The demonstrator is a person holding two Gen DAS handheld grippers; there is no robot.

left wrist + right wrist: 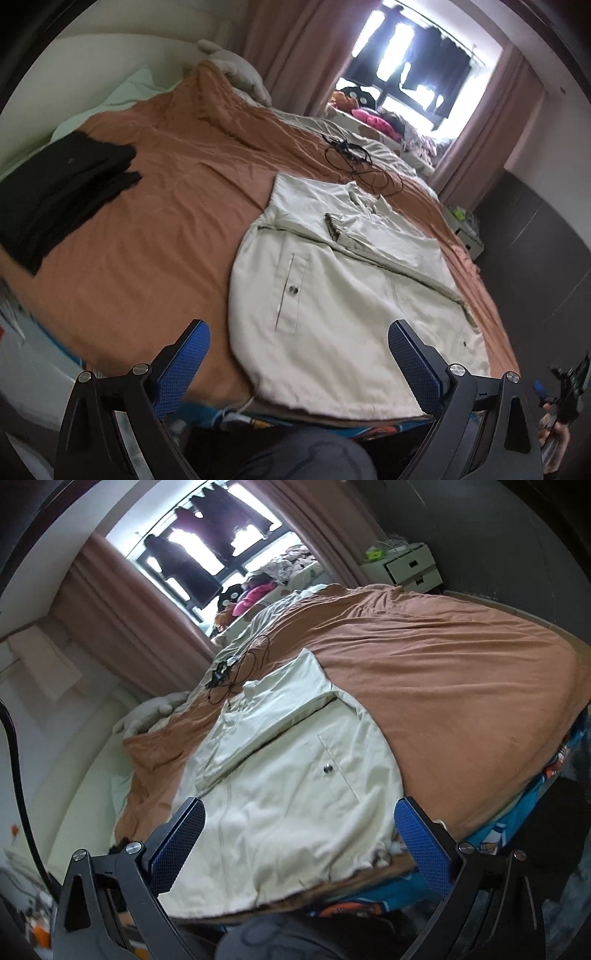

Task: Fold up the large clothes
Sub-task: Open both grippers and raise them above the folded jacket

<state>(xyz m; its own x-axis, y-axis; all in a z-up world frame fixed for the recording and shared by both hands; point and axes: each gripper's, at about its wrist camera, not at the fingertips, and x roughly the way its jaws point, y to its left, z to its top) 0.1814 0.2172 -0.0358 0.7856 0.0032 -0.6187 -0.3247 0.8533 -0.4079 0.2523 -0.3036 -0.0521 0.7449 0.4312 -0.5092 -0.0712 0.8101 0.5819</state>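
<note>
The cream jacket (343, 295) lies flat on the bed (155, 236), its hem at the near edge and both sleeves already folded across the chest — so the sleeve step looks done and the body fold is next. Both the left tongs (298, 350) and the right tongs (299, 829) stand wide apart with nothing between them, held just short of the jacket's hem. The next move likely calls for each to pinch a hem corner and carry it toward the collar. A black folded pile (59, 192) sits well left of the jacket.
</note>
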